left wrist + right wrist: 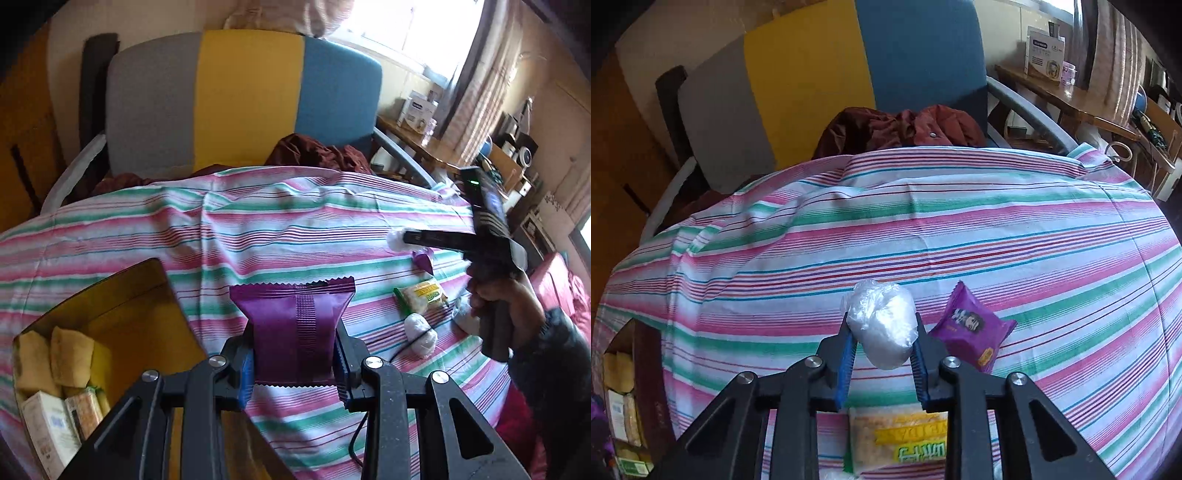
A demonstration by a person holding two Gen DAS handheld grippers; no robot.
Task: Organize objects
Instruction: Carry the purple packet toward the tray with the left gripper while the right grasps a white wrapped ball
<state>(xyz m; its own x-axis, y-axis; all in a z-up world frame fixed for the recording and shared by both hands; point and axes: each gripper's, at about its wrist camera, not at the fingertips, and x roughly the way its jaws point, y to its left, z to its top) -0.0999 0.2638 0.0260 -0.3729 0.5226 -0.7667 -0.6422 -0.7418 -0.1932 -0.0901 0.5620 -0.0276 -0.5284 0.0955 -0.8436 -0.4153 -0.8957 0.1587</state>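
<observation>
Carrying: left claw (293, 363) clamped on purple packet (291, 325), right claw (882, 363) on white bundle (882, 325). Next: drop into near-left box (122, 291).

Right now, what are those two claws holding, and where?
Left gripper pinches the purple packet by its lower sides; right gripper clamps the white plastic-wrapped ball around its middle.

We see the box (122, 310) at eight o'clock on the worktop (258, 221), snack packets (424, 293) lying at three o'clock, and the chair (243, 99) behind at twelve.
</observation>
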